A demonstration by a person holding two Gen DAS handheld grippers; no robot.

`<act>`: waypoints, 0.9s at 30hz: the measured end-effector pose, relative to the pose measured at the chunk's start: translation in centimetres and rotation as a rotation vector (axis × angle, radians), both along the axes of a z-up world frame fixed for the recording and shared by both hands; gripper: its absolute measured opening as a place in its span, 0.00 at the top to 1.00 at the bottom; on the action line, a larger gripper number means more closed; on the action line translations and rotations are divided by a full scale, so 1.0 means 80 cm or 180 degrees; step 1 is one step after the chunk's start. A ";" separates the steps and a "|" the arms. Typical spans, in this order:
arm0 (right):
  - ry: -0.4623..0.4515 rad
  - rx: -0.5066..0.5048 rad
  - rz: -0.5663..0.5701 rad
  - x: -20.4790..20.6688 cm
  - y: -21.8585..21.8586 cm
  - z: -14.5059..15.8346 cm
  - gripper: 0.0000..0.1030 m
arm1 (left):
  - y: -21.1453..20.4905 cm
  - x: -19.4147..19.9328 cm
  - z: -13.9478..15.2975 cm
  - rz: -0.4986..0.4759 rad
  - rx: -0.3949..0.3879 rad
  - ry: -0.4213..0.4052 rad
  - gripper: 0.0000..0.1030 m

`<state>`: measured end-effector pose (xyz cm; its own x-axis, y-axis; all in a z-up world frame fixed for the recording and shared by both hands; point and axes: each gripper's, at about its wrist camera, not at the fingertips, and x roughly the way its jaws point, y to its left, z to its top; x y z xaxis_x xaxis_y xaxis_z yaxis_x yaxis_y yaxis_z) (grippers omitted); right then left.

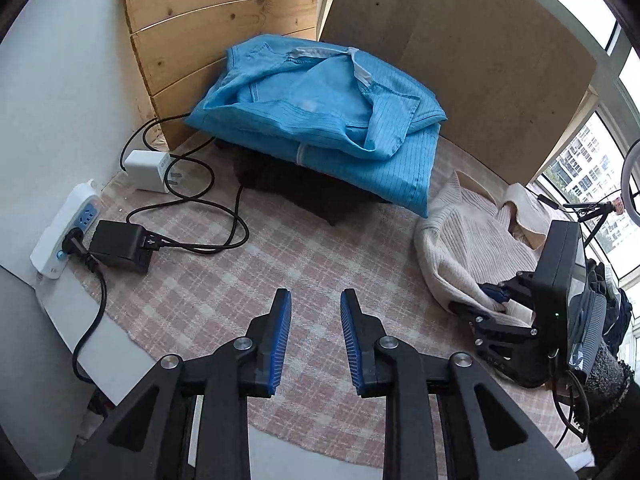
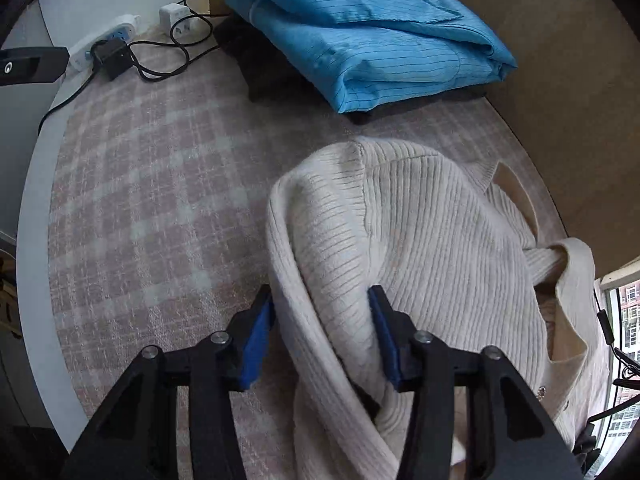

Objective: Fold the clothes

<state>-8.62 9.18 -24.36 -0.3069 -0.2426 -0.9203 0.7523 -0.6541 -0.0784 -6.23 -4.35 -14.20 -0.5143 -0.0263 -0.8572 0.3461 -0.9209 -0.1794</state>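
A pink and white checked cloth covers the table, with wooden boards and a brown cardboard sheet propped up behind it and windows off to the right. At the back of the cloth a folded blue garment lies on top of a dark folded one. On the left edge sit a white power strip, a black charger plugged in beside it, a white adapter and loops of black cable.

The cream ribbed sweater lies bunched on the right side of the cloth, near the cardboard and apart from the blue pile. Its collar opening shows toward the right, and a thick rolled edge of it runs down toward the camera.

The right gripper points steeply down at the sweater. In its own view the blue pads stand partly apart, with that rolled edge of the sweater lying between them. The left pad is just beside the fabric and the right pad sits against the knit, but no clear squeeze shows, so the sweater looks straddled more than pinched. In the left wrist view this gripper appears at the sweater's near corner, its fingertips hidden by fabric.

The left gripper hangs over bare checked cloth, well apart from both garments. Its jaws are open a modest, narrow way, and nothing lies between its pads.
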 end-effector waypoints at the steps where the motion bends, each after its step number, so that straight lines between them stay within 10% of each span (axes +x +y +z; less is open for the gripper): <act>1: -0.0066 -0.0132 -0.0060 0.000 0.016 0.009 0.90 | 0.001 -0.004 0.002 -0.0028 -0.0001 0.0015 0.77; 8: -0.0062 -0.0814 -0.1211 0.048 0.270 0.128 0.90 | 0.050 -0.066 0.014 -0.0563 -0.0049 0.0064 0.77; 16: 0.0031 0.0293 -0.3183 0.135 0.554 0.104 0.85 | 0.226 -0.180 0.022 -0.2077 -0.0156 -0.0017 0.74; 22: 0.0131 -0.0112 -0.3051 0.153 0.565 0.115 0.59 | 0.358 -0.194 0.011 -0.3298 -0.0363 -0.0218 0.58; 27: 0.0184 -0.0241 -0.2792 0.144 0.535 0.107 0.49 | 0.416 -0.180 -0.018 -0.3727 -0.0823 -0.0294 0.40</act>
